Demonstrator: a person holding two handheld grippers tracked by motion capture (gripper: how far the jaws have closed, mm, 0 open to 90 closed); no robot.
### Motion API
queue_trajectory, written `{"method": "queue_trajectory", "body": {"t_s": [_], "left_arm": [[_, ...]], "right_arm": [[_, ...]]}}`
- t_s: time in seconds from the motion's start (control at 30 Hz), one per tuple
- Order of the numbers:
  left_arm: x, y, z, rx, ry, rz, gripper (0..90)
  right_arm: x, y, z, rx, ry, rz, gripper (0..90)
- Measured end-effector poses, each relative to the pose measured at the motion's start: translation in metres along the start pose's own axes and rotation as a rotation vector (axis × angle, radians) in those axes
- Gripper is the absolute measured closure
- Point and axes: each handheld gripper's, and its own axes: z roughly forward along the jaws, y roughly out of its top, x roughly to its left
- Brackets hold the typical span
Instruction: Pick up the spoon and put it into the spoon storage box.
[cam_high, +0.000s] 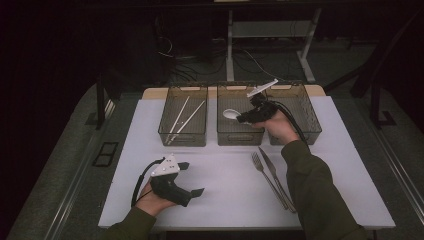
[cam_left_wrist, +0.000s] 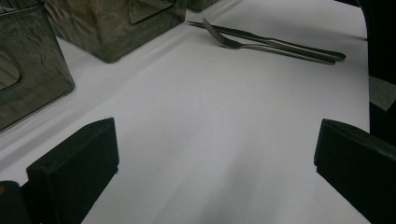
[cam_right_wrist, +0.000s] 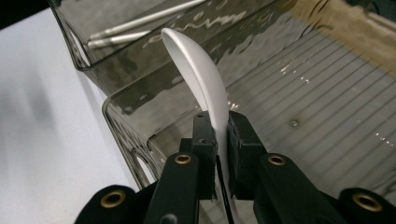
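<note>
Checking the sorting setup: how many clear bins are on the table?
3, in a row along the table's far edge: the left bin holds chopsticks, the right gripper holds a white spoon over the middle bin, and the right bin stands beside it.

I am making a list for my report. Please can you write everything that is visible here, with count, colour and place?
bins: three, smoky clear, in a row at the far side of the table.
chopsticks: two, pale, lying in the left bin.
spoon: one, white, held over the middle bin.
fork: one, silver, on the table at the right, before the bins.
knife: one, silver, close beside the fork on its right.
table: one, white top.
left tongs: black, open, empty, low over the near left of the table.
right tongs: black, shut on the spoon.
</note>
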Motion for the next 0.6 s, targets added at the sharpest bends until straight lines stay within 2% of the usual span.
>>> {"method": "queue_trajectory", "body": {"t_s": [0.27,0.6], "left_arm": [[0.0,0.0,0.0,0.0,0.001,0.0,0.0],[0.0,0.0,-0.001,-0.001,0.0,0.002,0.0]], "right_arm": [[0.005,-0.006,0.019,0.075,0.002,-0.011,82.4],[0.005,-0.006,0.017,0.093,0.002,-0.003,81.0]]}}
